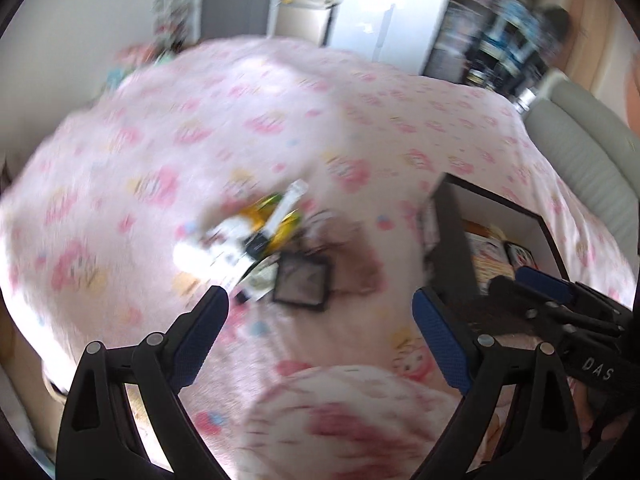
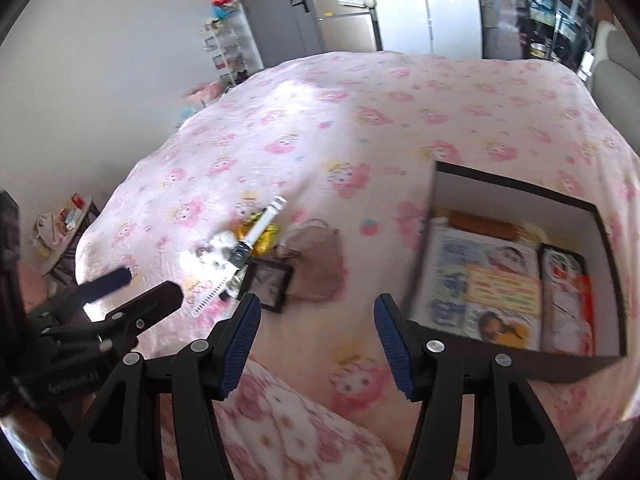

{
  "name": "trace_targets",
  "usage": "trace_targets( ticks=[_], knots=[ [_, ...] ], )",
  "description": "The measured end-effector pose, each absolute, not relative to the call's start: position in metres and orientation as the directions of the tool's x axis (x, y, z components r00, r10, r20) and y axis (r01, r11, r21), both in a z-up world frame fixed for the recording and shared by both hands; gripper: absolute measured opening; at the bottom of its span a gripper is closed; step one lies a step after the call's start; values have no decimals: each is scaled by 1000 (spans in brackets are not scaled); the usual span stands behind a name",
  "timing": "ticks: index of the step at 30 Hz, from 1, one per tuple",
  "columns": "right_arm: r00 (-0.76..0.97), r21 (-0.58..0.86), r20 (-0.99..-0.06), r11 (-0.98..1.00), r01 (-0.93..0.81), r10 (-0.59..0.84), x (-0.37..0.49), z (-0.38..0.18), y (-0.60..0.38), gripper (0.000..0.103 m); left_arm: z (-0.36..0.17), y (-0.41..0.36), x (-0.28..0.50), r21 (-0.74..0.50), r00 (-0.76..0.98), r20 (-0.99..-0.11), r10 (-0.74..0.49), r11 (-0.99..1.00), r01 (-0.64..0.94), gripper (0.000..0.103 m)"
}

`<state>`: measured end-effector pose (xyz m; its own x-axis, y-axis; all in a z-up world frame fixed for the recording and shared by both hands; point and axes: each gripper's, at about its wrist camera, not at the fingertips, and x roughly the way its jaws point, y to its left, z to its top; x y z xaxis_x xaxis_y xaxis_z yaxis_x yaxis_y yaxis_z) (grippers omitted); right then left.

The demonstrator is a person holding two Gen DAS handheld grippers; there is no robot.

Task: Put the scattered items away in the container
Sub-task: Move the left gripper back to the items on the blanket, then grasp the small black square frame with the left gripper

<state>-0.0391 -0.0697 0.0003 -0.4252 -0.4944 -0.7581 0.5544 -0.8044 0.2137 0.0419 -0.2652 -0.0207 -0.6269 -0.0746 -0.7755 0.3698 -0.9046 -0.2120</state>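
Both grippers above pink bed (image 2: 360,120), nothing held.
L gripper (image 1: 320,320) & R gripper (image 2: 316,336): fingers apart, empty. Scattered items (image 2: 256,256) piled mid-bed, left of box (image 2: 516,196), already part-filled.

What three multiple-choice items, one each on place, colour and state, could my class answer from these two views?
1. Where is the box from the pile?
A. left
B. right
C. under it

2. What colour is the bedspread?
A. green
B. grey
C. pink

3. How are the right tongs?
A. open, empty
B. shut on a comb
C. shut on the frame

Key: 1 B, the box lies right of the pile in both views. 2 C, pink print all over. 3 A, a wide gap with nothing in it.
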Motion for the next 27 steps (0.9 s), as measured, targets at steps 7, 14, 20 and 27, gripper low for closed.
trace_targets(
  ticks=[7,14,20,27],
  knots=[
    [-304,206,-830,-763,612,-468,-63,-48,-125,55,-80,-326,44,-274,-551,-833,-37,-840,469,78],
    [-208,203,-882,-738,644,-424,-91,-96,-165,41,-131,-351,13,-357,-490,-866,100,-810,466,55],
    [-84,252,-908,-695,674,-411,-112,-135,-191,35,-169,-358,-22,-520,-480,-819,316,-763,385,33],
    [9,314,-917,-706,635,-399,-131,-166,-201,35,-187,-353,-53,-549,-442,-811,383,-760,348,19]
  ],
)
